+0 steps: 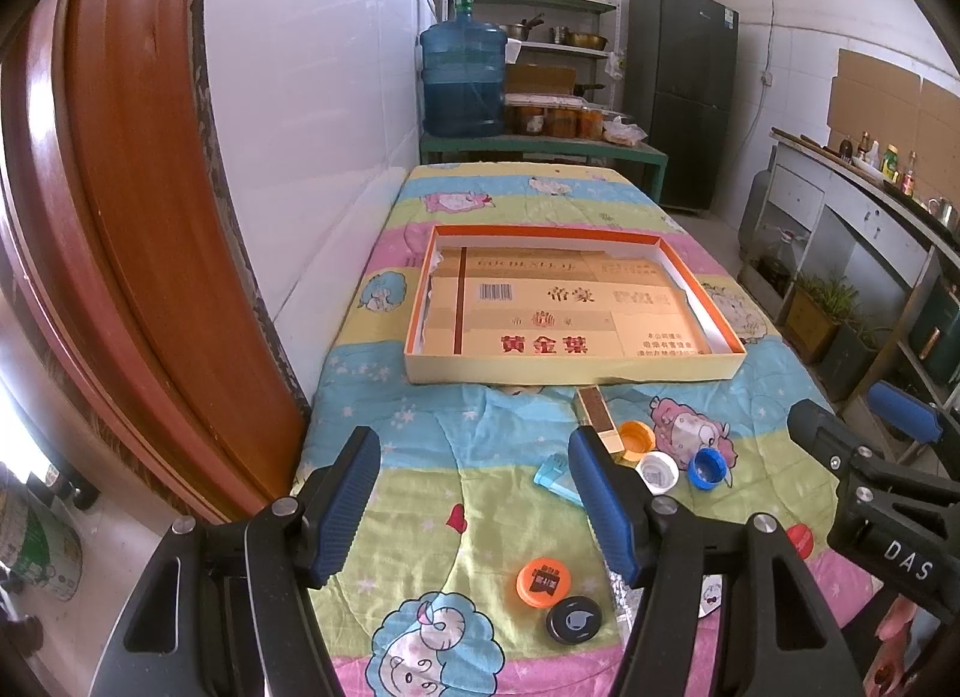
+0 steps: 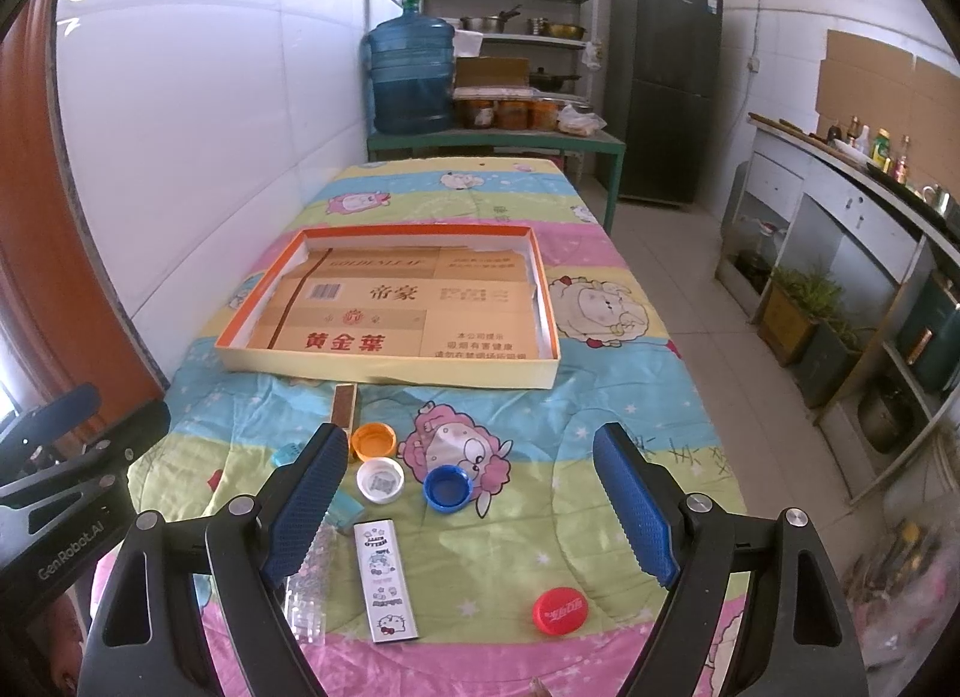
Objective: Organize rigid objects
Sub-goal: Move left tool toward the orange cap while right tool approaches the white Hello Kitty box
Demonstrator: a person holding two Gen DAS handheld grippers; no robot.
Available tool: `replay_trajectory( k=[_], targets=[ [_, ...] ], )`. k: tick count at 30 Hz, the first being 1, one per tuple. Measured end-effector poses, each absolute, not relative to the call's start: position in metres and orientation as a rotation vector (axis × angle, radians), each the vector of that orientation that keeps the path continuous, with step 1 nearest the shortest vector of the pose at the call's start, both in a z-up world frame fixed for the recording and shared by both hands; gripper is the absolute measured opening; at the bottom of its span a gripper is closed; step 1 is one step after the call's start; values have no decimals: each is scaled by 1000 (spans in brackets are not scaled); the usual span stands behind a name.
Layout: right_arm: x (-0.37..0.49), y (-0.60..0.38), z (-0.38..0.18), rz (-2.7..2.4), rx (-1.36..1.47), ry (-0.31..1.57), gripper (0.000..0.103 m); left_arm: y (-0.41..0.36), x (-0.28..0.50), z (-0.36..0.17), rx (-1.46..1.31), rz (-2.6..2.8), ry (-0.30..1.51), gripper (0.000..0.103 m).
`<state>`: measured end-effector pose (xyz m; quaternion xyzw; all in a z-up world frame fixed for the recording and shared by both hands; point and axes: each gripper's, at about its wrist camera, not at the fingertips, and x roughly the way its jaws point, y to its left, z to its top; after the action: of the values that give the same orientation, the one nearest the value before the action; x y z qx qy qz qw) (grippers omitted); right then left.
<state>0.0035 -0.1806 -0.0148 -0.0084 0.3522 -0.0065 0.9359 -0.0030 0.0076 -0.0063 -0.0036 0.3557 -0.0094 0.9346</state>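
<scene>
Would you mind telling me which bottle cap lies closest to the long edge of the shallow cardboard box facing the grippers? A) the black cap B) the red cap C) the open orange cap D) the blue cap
C: the open orange cap sits just short of the cardboard box, with the white cap and blue cap nearer the grippers and the red cap nearest of all.

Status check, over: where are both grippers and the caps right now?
Left gripper open, empty. Right gripper open, empty. Bottle caps loose on quilt; box tray has no caps in it. Path to tray unobstructed.
</scene>
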Motion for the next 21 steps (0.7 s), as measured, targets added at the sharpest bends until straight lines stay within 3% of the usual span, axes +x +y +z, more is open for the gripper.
replay_trajectory(
  k=[11, 21],
  targets=[
    [-5, -169, -70, 57, -8, 838, 85, 36, -12, -50, -63, 1, 798, 66],
    [-4, -171, -79, 79, 2, 843, 85, 35, -12, -62, -73, 3, 807, 66]
  ],
)
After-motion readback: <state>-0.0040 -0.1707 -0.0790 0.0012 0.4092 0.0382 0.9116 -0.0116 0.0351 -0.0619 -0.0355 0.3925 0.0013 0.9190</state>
